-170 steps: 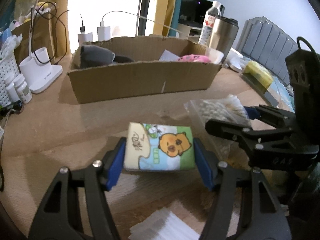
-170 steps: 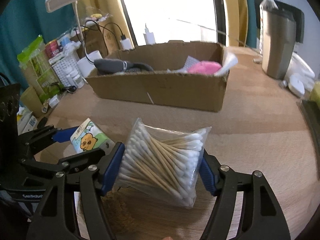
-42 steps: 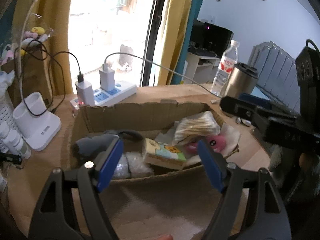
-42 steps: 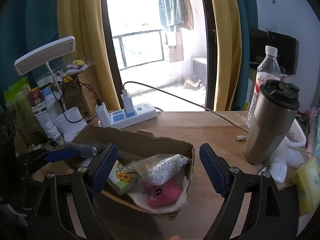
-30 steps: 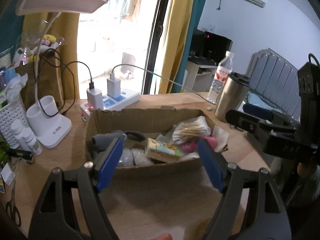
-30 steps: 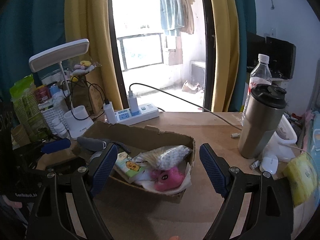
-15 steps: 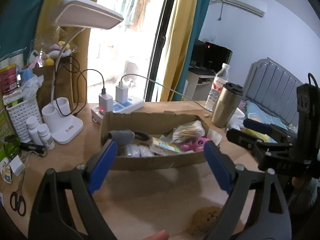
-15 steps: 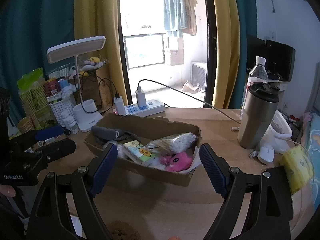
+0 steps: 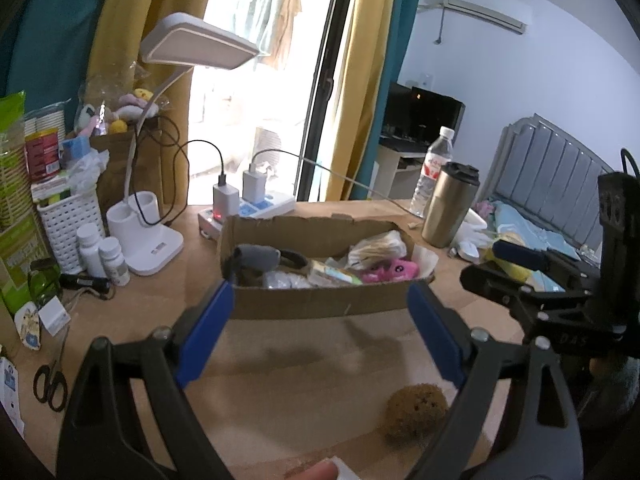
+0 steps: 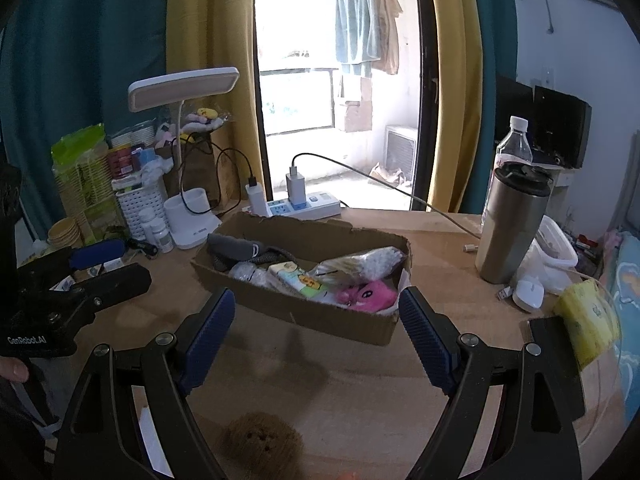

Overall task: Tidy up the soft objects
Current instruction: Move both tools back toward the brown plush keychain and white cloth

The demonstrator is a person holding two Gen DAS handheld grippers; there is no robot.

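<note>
I have pulled both open, empty grippers (image 9: 320, 332) (image 10: 316, 332) back from the box (image 9: 320, 300); tissue pack (image 10: 298, 278) and swabs (image 10: 360, 262) now inside, sponge (image 10: 260, 440) remains.

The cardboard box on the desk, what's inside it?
In the cardboard box: grey pouch, cartoon tissue pack, cotton-swab bag, pink plush. Anything underneath is covered.

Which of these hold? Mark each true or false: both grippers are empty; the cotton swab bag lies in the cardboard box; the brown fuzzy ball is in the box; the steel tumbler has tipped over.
1. Both the left gripper and the right gripper are empty: true.
2. The cotton swab bag lies in the cardboard box: true.
3. The brown fuzzy ball is in the box: false, it sits on the table.
4. The steel tumbler has tipped over: false, it stands upright.
</note>
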